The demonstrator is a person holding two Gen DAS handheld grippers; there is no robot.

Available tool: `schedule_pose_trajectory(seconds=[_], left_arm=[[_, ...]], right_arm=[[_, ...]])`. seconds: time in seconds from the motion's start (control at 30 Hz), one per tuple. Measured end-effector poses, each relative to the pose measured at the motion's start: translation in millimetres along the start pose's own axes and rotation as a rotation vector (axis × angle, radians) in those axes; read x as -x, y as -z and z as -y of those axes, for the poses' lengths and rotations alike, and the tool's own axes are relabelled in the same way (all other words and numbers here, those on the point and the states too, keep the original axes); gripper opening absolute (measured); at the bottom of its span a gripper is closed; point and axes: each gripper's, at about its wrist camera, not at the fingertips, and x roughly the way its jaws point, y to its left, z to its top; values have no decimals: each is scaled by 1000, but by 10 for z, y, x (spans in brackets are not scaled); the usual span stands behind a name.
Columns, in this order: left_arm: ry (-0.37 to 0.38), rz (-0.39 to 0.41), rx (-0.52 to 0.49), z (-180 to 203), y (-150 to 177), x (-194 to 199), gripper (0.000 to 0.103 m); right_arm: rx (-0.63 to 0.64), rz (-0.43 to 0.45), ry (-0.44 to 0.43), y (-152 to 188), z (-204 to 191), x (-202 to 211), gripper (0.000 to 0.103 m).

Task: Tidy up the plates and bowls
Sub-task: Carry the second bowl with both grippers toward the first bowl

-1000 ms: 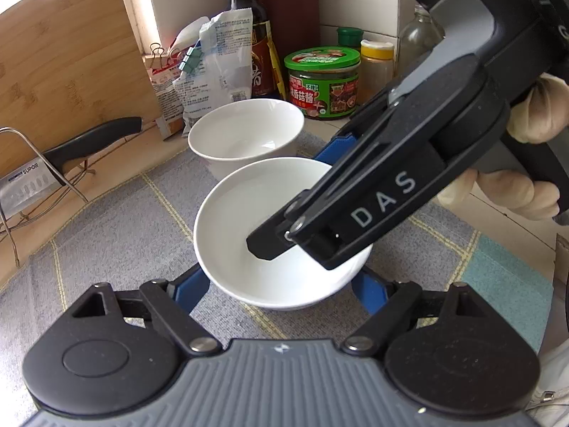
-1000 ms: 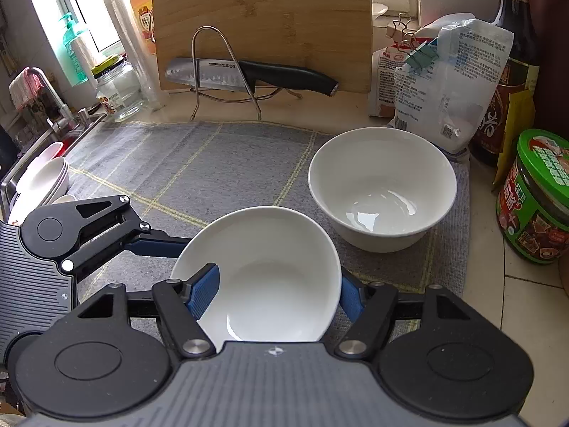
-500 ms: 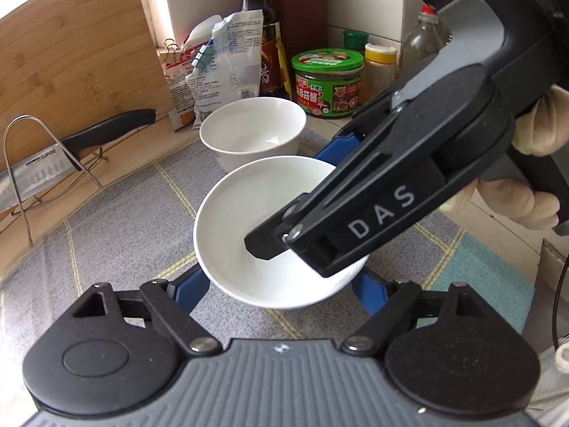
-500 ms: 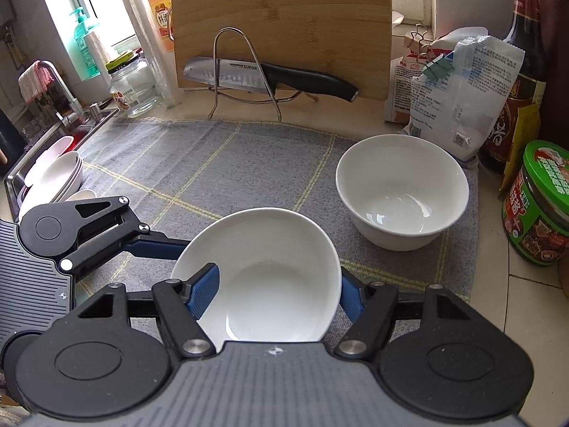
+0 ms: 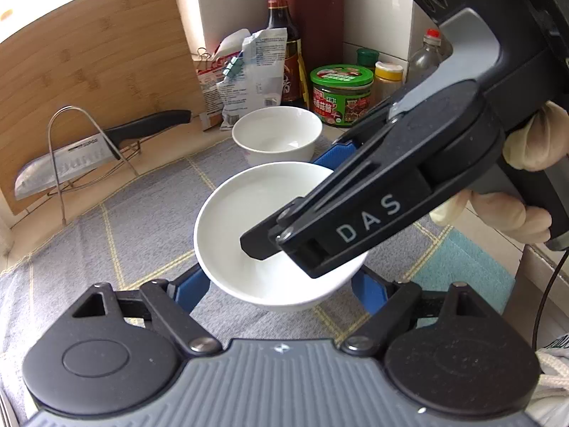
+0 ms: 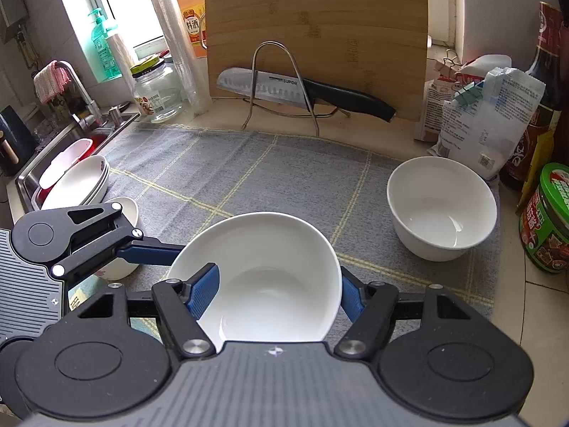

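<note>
Bowl (image 6: 270, 277) is pinched by both the left tool (image 5: 277, 284) and right tool (image 6: 277, 284), above the bench mat (image 6: 249, 170).

I read "DAS" in pale letters on the right gripper's (image 5: 284, 245) black arm. The knife (image 6: 284, 87) blade carried "SUPOR". The orange bottle's (image 6: 192, 17) label showed the characters "料酒". Print on the green jar (image 5: 341, 94) and the bags (image 6: 490, 106) was too small to read.
</note>
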Motion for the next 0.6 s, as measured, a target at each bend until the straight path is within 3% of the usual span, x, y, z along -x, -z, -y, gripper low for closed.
schedule_pose_trajectory(seconds=[0.6], left_arm=[[-107, 7, 38, -414, 454, 598, 86]], right_arm=[[95, 12, -78, -260, -922, -180, 75]])
